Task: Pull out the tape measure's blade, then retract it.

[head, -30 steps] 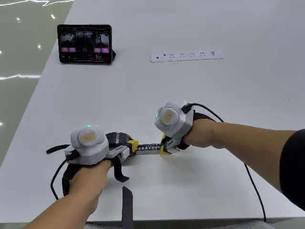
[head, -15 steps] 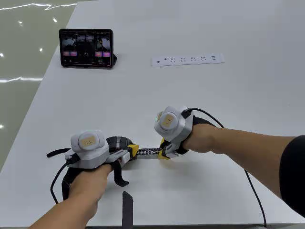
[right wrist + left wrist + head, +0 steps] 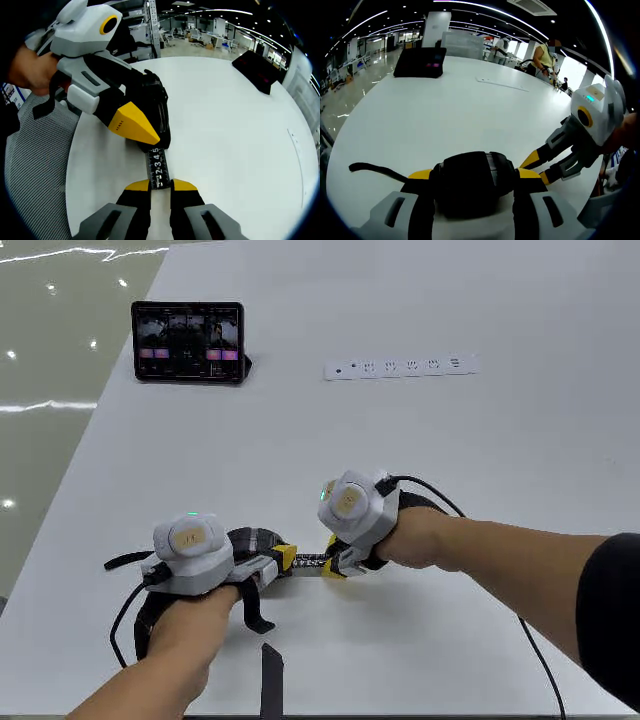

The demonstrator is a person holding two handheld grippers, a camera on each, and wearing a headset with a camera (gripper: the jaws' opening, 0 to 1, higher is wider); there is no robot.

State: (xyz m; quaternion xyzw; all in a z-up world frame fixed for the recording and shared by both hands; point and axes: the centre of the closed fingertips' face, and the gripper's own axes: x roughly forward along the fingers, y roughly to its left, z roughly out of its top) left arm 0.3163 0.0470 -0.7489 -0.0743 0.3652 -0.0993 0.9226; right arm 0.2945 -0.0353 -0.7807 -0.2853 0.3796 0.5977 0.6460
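The black tape measure case [image 3: 252,541] lies on the white table near its front edge. My left gripper [image 3: 272,562] is shut on the case [image 3: 472,182], one yellow fingertip on each side. A short length of the blade [image 3: 157,167] with printed numbers runs out of the case [image 3: 156,112] to my right gripper [image 3: 161,185], which is shut on the blade's end. In the head view the blade [image 3: 308,561] spans the small gap between the case and my right gripper [image 3: 333,569].
A tablet [image 3: 190,341] stands at the far left of the table and a white power strip [image 3: 400,367] lies at the back centre. Black straps [image 3: 270,680] and cables trail near the front edge. A mesh chair [image 3: 35,165] sits beside the table.
My right gripper has moved left toward the case with the blade's end, so the exposed blade is shorter. The left gripper still holds the case in place.
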